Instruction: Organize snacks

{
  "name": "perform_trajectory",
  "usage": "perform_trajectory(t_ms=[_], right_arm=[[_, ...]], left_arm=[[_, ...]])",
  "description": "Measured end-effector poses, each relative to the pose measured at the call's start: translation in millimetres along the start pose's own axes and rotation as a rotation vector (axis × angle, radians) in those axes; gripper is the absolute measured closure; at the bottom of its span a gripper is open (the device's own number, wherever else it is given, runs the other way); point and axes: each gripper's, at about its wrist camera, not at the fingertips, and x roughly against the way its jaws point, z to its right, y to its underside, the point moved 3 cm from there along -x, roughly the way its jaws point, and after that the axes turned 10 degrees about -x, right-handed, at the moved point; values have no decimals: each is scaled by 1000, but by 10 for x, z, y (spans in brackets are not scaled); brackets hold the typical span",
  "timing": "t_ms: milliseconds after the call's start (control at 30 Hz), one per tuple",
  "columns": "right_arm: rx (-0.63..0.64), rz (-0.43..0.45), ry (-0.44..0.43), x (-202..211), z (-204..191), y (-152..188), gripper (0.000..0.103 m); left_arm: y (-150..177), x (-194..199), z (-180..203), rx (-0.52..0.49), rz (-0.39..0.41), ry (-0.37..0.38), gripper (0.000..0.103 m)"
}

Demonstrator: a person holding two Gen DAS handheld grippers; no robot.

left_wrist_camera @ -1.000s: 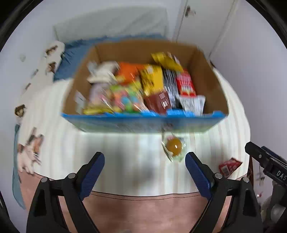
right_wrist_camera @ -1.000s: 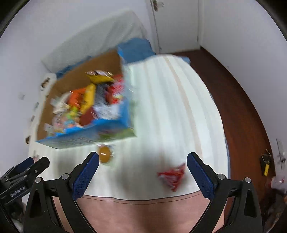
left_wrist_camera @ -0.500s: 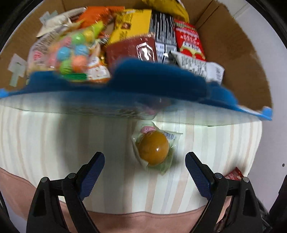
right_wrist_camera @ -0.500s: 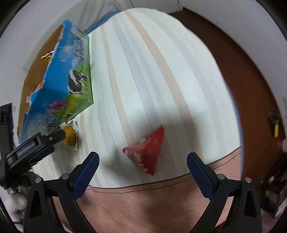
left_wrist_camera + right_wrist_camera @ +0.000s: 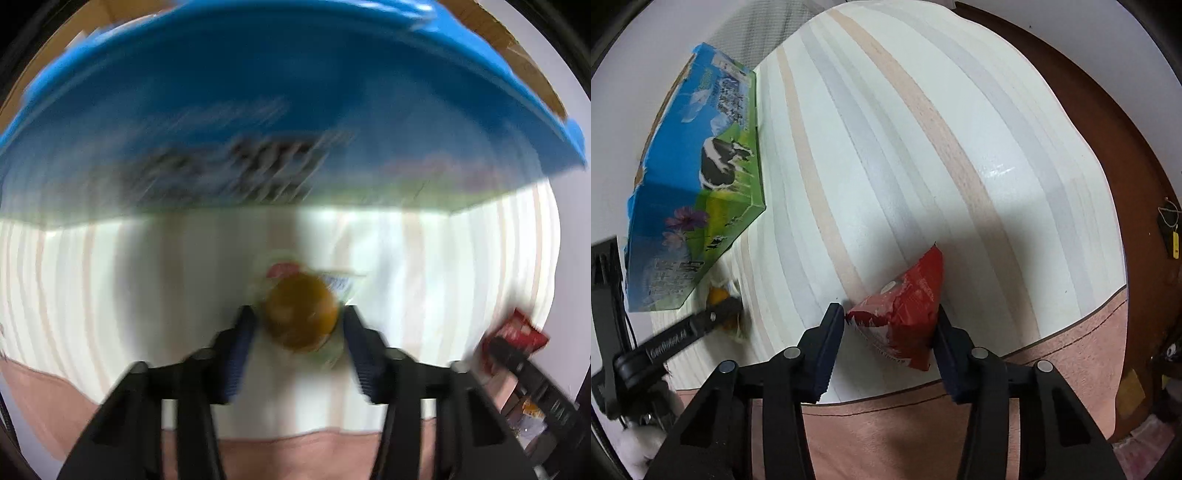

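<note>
Two grippers are working just in front of the blue box (image 5: 690, 192). Left gripper (image 5: 300, 325) is clamping narrowly on the wrapped orange snack (image 5: 301, 312) beside the box wall. Right gripper (image 5: 891, 323) is closing, its pads pressing the red packet (image 5: 905, 310) on the striped cloth (image 5: 905, 129), well apart from that box.

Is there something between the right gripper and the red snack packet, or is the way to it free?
Nothing visible is in the way. The red snack packet already lies between the jaws of the right gripper, which are closing around it on the striped cloth.
</note>
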Motion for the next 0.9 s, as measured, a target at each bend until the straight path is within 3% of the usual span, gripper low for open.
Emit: perform_trajectory(t_ms=[300, 433, 500, 567, 633, 767, 900], right_arm=[[141, -105, -54, -101, -394, 678, 59], [156, -135, -51, -256, -482, 856, 59], [145, -134, -57, -277, -492, 887, 59], [143, -129, -60, -266, -511, 891, 59], [139, -124, -58, -235, -477, 864, 59], [137, -119, -49, -223, -472, 778, 59], [139, -115, -38, -203, -460, 796, 59]], left_arm=[[831, 57, -316, 38, -43, 23, 64], [1016, 114, -426, 72, -37, 58, 63], [1005, 218, -492, 95, -2, 78, 63], [934, 328, -556, 108, 32, 102, 53], [778, 376, -528, 103, 64, 143, 35], [437, 196, -397, 43, 35, 157, 32], [251, -111, -136, -75, -53, 60, 32]])
